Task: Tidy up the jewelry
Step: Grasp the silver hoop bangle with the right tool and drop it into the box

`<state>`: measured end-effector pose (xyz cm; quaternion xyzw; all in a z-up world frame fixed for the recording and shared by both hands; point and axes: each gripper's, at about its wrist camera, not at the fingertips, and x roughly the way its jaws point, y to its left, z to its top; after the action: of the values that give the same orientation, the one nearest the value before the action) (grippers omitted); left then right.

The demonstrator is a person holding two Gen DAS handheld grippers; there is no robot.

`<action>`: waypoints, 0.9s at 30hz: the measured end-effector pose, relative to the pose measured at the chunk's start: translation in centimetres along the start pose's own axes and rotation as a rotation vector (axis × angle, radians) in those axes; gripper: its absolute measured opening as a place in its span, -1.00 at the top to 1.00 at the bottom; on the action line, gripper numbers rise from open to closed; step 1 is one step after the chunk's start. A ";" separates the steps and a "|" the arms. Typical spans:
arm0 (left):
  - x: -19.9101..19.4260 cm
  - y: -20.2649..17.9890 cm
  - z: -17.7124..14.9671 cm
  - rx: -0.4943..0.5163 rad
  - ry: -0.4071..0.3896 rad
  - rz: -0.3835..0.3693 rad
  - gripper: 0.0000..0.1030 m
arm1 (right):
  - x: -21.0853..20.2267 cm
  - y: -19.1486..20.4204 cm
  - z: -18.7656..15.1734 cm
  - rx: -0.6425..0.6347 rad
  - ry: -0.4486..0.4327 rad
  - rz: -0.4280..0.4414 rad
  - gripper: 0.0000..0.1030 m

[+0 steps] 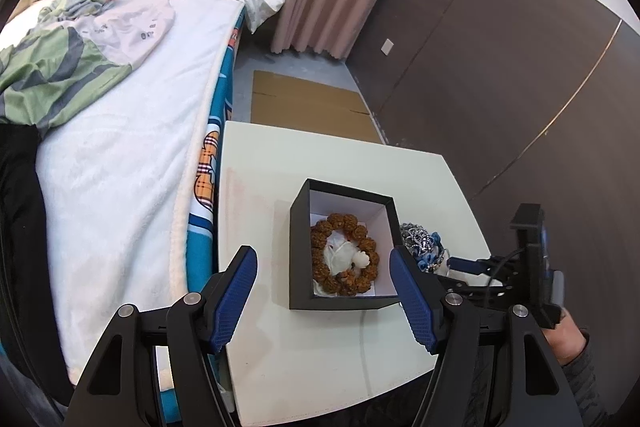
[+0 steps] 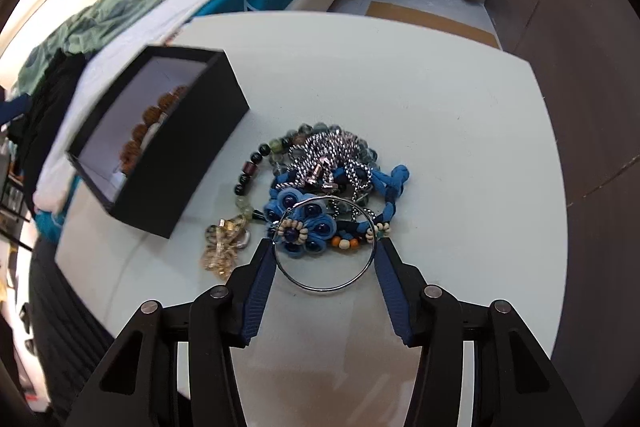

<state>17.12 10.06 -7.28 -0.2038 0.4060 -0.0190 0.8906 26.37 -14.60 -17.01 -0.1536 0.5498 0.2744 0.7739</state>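
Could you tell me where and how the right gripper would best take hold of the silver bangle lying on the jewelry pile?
Probably across its bare near arc, from above. The silver bangle lies flat, its far half resting on the blue flower, its near half on bare table. The right gripper already straddles it with open jaws.

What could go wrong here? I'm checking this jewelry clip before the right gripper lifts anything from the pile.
1. The silver ring sits between the right gripper's fingertips but lies over the blue flower bracelet, so closing might snag both.
2. The pile's cords and beads look tangled; lifting one piece could drag others across the table.
3. The black box stands loose between the left gripper's open jaws and could be nudged.
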 end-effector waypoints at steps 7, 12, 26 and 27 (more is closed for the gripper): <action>-0.2 0.0 -0.2 0.007 -0.009 0.009 -0.35 | -5.0 1.4 2.1 -0.001 -0.102 0.052 0.00; -1.0 0.5 -0.5 0.006 -0.021 0.031 -0.35 | -7.2 4.7 4.4 -0.042 -0.163 0.117 0.00; -5.4 -0.6 -1.8 0.073 -0.105 0.066 -0.69 | -9.8 8.5 3.7 0.000 -0.204 0.183 -0.47; -5.7 -0.9 -2.0 0.080 -0.110 0.066 -0.69 | -10.4 8.2 3.2 0.006 -0.212 0.173 -0.56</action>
<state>12.02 9.68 -4.03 -0.1552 0.3618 0.0053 0.9193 21.40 -8.91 -5.66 -0.0735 0.4769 0.3532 0.8015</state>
